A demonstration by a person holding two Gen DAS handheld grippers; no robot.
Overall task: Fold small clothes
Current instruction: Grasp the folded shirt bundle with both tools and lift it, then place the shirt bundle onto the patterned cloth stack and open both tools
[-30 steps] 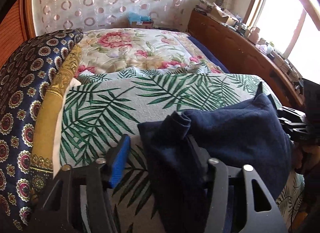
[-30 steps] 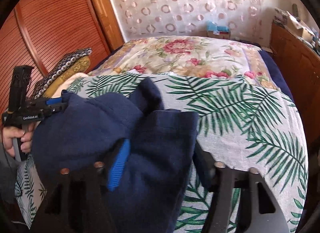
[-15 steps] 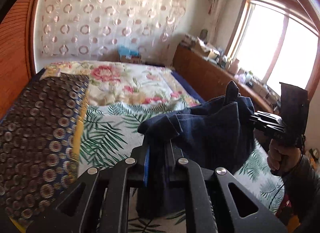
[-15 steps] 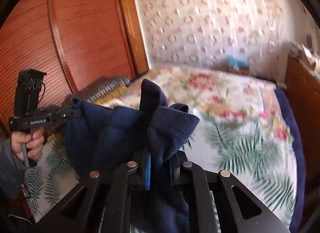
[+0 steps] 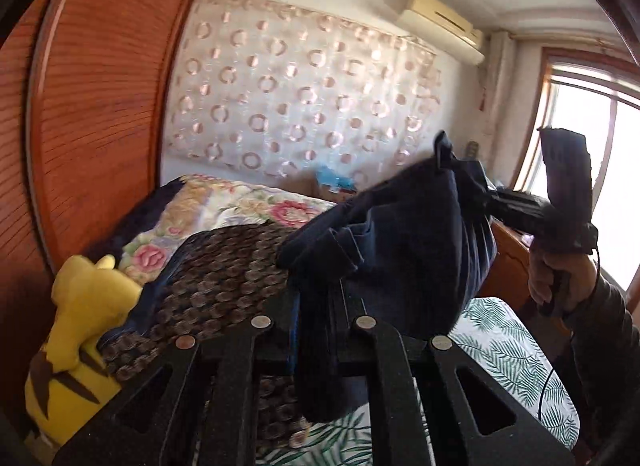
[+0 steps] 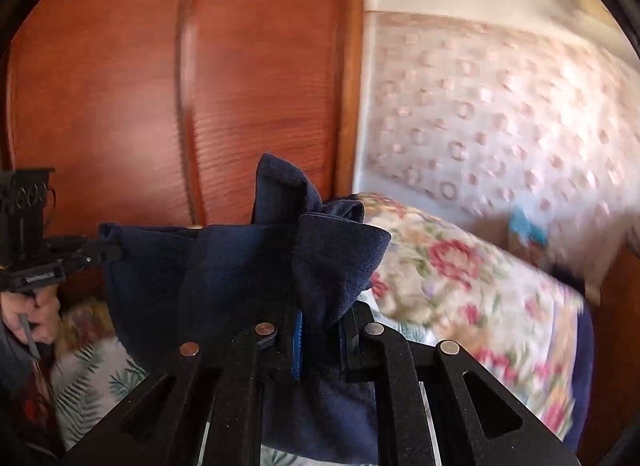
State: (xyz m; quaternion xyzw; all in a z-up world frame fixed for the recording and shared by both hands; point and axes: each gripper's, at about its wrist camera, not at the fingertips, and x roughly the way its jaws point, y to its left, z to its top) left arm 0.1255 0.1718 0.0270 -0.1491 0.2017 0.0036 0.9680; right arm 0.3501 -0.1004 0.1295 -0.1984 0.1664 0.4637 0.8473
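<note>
**Navy garment lifted clear of the bed**

Up it comes: a second ago the navy garment (image 5: 404, 250) lay bunched on the palm-leaf sheet (image 5: 508, 350) with both sets of jaws standing open around its edges, and now it hangs in the air between the two grippers, lifted off the bed. Both sets of jaws have just been closing, each with cloth between them.

On the left wrist camera, the left gripper (image 5: 316, 330) is clamped on a thick fold of the dark fabric, which bulges above the jaws and droops below them. Off to the right in that view, the right gripper (image 5: 476, 193) pinches the far corner of the garment, with a small tab of cloth poking up above the pinch point. A hand (image 5: 560, 278) in a dark sleeve holds its handle, in front of the bright window (image 5: 592, 169).

The right wrist camera shows the same from the other end: jaws tight on a bunched navy edge, a strip of blue pad showing beside the cloth, and the fabric stretched across to the left gripper at the frame's left edge.

Beneath the garment sit the floral bedspread (image 6: 476, 278), a dark patterned blanket (image 5: 224, 278) and a yellow plush toy (image 5: 80, 318) by the wooden wardrobe (image 5: 92, 105). The right view is blurred.
</note>
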